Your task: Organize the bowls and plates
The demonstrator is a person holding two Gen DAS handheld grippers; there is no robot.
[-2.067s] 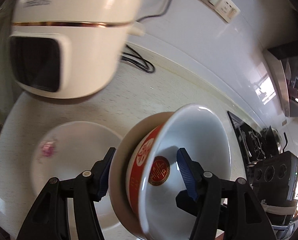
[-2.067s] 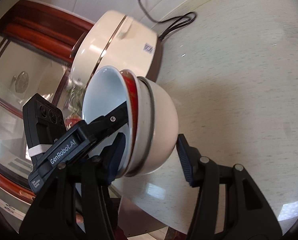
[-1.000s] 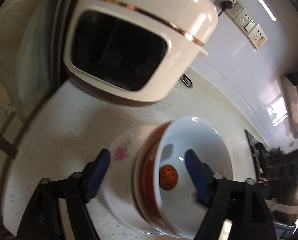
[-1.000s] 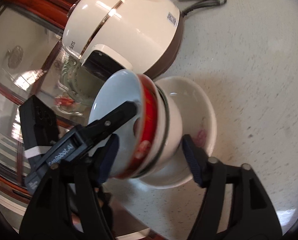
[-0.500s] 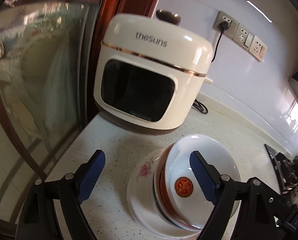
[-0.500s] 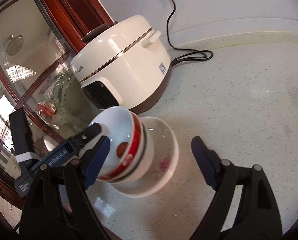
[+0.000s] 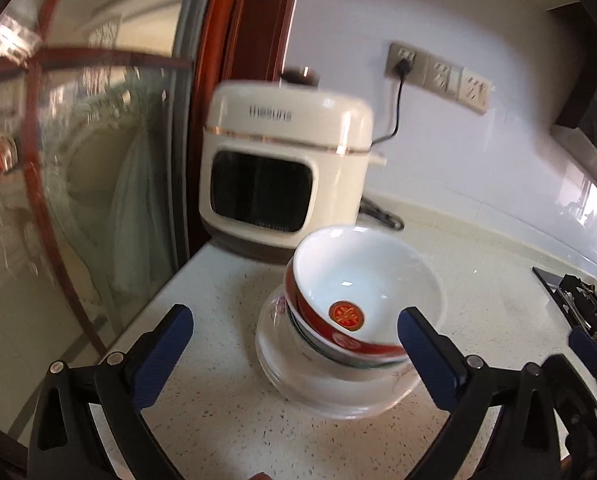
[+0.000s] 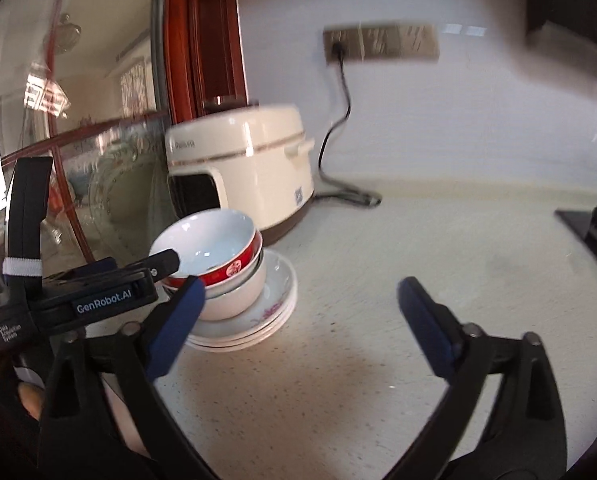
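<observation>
A: Bowls (image 7: 362, 312) nested together, the red-rimmed one on top, sit on a stack of plates (image 7: 322, 384) on the worktop (image 7: 226, 420), just in front of the cream cooker (image 7: 282, 172). Whole pile upright, no tilt seen.

B: Left hand-held gripper (image 7: 294, 340)?

A: Jaws opening, spread wide. The pile lies at about 1 o'clock in its view; the right blue pad overlaps the bowl rim in the picture, but nothing is pressed. Not gripping.

B: Right hand-held gripper (image 8: 302, 320)?

A: Jaws opening too, empty. From its camera the bowls (image 8: 214, 260) and plates (image 8: 266, 312) lie at 10 o'clock, just past its left pad, outside the gap. The left tool's body shows there at 9 o'clock, one finger tip reaching over the bowl rim.

B: Which hand is nearer?

A: Left, by my reading; the pile fills more of its view and sits nearly ahead of it. Pile is round, so no long axis to line up with.

B: Task status?

A: Judged done for this pile: bowls on plates, both tools free. Both views blurred; fine contact cannot be confirmed.
</observation>
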